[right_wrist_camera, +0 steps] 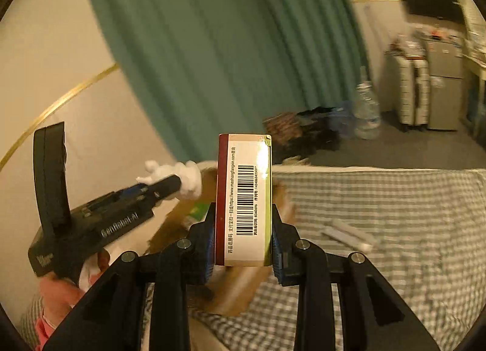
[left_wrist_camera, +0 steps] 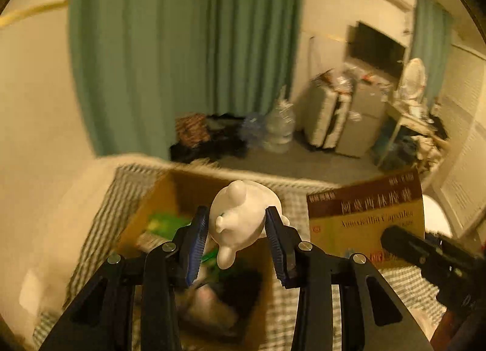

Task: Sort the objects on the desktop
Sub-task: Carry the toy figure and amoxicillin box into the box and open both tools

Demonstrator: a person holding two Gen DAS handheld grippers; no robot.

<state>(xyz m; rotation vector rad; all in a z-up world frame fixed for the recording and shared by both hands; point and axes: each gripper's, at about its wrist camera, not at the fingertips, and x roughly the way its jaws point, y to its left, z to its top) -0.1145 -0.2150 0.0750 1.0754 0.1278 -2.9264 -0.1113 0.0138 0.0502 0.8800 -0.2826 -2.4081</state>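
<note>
Left wrist view had the left gripper (left_wrist_camera: pixel 237 226) clamped on a smooth white rounded figurine (left_wrist_camera: pixel 240 217) over the open cardboard box (left_wrist_camera: pixel 142 208), while the right gripper (right_wrist_camera: pixel 243 243) pinched a glossy rectangular medicine carton (right_wrist_camera: pixel 243 199) above the checkered cloth (right_wrist_camera: pixel 395 199).

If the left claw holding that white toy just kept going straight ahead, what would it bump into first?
Probably the far wall of the cardboard box under the white figurine in the left gripper; depth is unclear.
</note>
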